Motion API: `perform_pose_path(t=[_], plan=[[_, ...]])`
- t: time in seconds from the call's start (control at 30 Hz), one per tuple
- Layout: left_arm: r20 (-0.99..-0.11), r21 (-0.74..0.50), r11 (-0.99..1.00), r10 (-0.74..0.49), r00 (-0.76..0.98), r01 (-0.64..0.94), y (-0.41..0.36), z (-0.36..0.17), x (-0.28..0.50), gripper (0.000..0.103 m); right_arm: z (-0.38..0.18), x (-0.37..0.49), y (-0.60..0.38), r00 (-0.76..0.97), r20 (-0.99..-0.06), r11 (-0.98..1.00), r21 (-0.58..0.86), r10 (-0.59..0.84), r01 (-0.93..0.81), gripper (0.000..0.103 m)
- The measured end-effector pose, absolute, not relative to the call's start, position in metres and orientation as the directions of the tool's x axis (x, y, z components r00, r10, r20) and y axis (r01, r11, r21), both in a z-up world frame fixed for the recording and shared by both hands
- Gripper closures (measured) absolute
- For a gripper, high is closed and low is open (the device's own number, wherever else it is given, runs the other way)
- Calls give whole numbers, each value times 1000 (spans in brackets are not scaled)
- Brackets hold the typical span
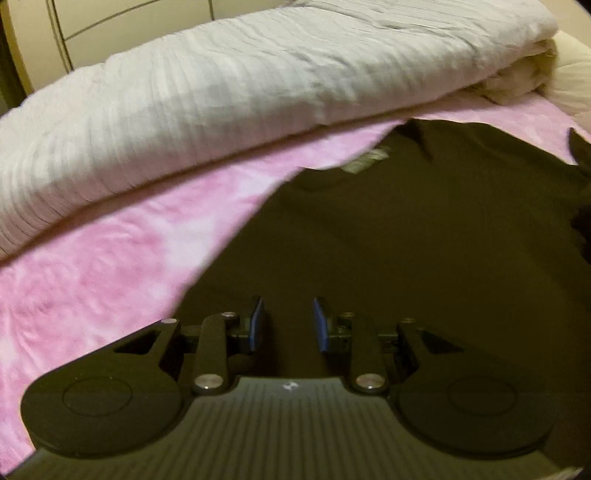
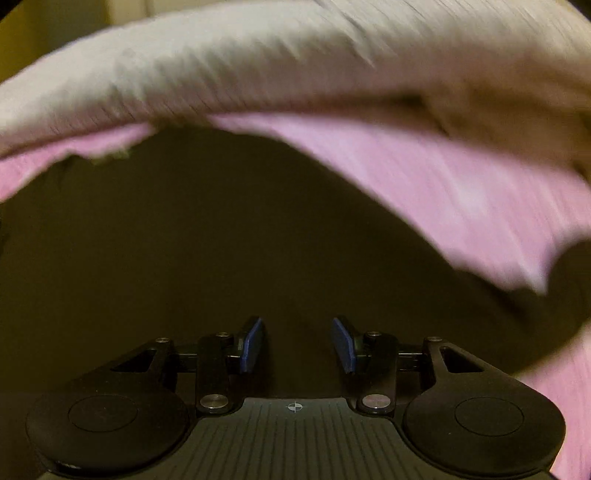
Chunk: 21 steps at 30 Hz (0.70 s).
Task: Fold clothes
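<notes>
A dark shirt (image 1: 424,221) lies spread on a pink mottled bed sheet (image 1: 110,258), its neck label (image 1: 364,160) toward the rolled duvet. My left gripper (image 1: 288,314) hovers over the shirt's body, its blue pads apart with nothing between them. In the blurred right wrist view the same dark shirt (image 2: 221,240) fills the middle, with a sleeve (image 2: 565,295) reaching out to the right over the pink sheet (image 2: 461,192). My right gripper (image 2: 297,332) stands open above the cloth, jaws holding nothing.
A thick white ribbed duvet (image 1: 221,92) is rolled along the far side of the bed, right behind the shirt's collar, and appears as the white duvet (image 2: 258,62) in the right view. A pale panelled wall (image 1: 110,26) stands beyond it.
</notes>
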<state>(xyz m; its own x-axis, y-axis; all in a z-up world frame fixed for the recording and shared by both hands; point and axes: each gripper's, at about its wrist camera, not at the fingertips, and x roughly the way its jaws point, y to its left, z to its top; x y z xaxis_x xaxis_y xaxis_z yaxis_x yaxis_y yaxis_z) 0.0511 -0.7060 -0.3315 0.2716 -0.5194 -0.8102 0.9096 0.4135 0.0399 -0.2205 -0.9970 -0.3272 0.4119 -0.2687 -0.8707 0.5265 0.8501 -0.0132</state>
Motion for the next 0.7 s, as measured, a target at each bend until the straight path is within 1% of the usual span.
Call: perform_pose_path(t=[0.07, 0.2, 0.37, 0.47, 0.5, 0.53, 0.6, 0.67, 0.7], plan=[[-808, 30, 363, -540, 237, 931, -722, -328, 25, 79, -319, -253, -1007, 412, -867, 831, -4, -280, 557, 57], [-799, 5, 260, -580, 161, 966, -764, -322, -27, 79, -291, -295, -1039, 402, -836, 790, -58, -373, 610, 57], [-779, 7, 124, -622, 83, 992, -822, -314, -98, 77, -272, -321, -1109, 322, -794, 745, -229, -515, 626, 56], [-769, 29, 70, -636, 67, 997, -847, -311, -137, 74, -277, -328, -1159, 234, -788, 730, -353, -569, 585, 56], [-768, 39, 53, -638, 64, 998, -854, -313, -150, 74, -284, -329, -1169, 206, -792, 752, -412, -575, 514, 56], [-767, 50, 36, -638, 61, 998, -861, -315, -163, 74, -293, -329, -1175, 181, -792, 778, -479, -583, 406, 56], [-771, 59, 9, -635, 51, 998, -872, -320, -185, 73, -317, -331, -1177, 126, -780, 789, -599, -614, 137, 56], [-776, 46, 2, -629, 37, 999, -883, -326, -200, 73, -340, -338, -1170, 148, -736, 725, -677, -661, -127, 56], [-779, 41, 1, -626, 32, 999, -888, -328, -205, 73, -349, -340, -1169, 166, -725, 694, -688, -668, -211, 56]])
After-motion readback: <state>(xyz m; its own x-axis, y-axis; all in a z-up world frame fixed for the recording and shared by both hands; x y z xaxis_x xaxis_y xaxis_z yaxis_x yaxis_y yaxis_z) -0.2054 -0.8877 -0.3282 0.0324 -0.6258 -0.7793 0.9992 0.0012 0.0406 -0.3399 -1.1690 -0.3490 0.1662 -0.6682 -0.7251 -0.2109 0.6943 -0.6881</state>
